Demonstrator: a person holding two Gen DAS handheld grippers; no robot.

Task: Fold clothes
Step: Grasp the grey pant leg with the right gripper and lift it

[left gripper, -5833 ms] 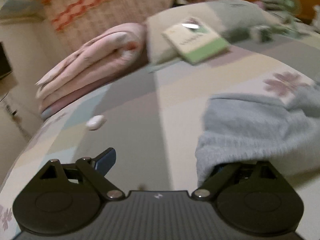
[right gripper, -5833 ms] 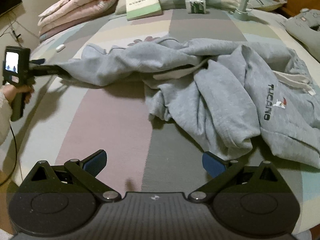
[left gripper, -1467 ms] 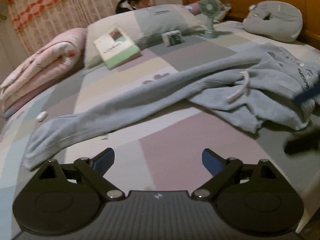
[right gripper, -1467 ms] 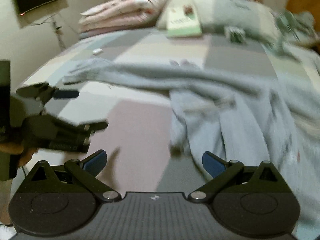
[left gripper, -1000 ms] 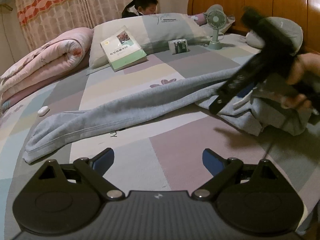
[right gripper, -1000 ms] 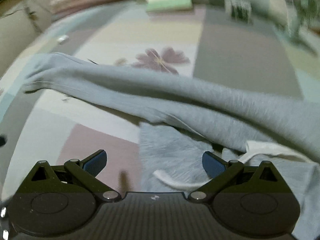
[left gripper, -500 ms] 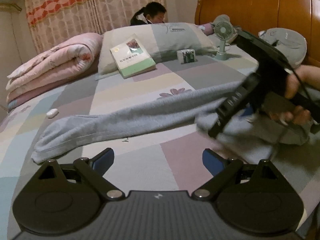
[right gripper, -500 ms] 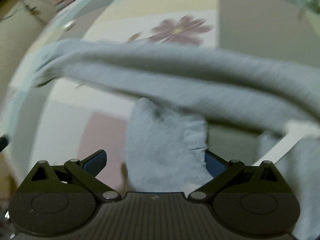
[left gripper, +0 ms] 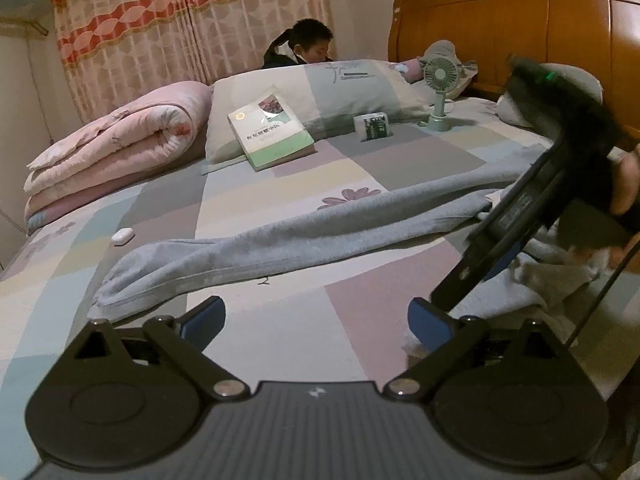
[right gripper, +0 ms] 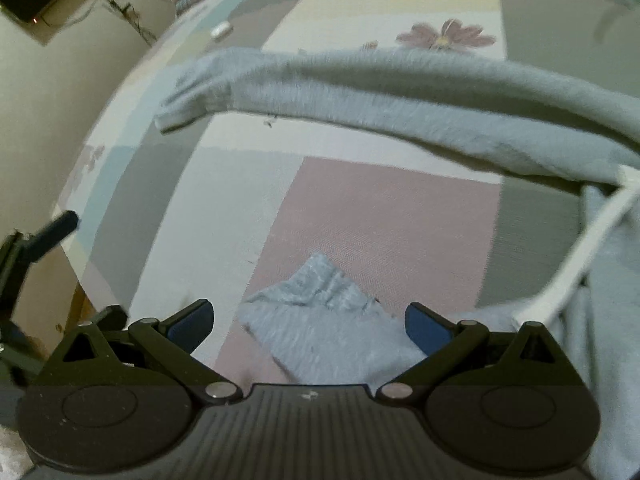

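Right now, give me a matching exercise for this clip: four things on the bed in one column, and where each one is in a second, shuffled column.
Things:
1. book
2. fan
3. sleeve
4. quilt

Places:
A. stretched flat across the bedsheet
B. rolled up, left of the pillow
C. leaning against the pillow
D. standing near the headboard

Pairs: 1-C, 2-D, 3-A, 4-B

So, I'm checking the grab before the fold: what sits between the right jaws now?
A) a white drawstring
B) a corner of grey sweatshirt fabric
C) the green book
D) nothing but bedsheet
B: in the right wrist view a corner of the grey sweatshirt lies between the wide-apart jaws of the right gripper, not clamped.
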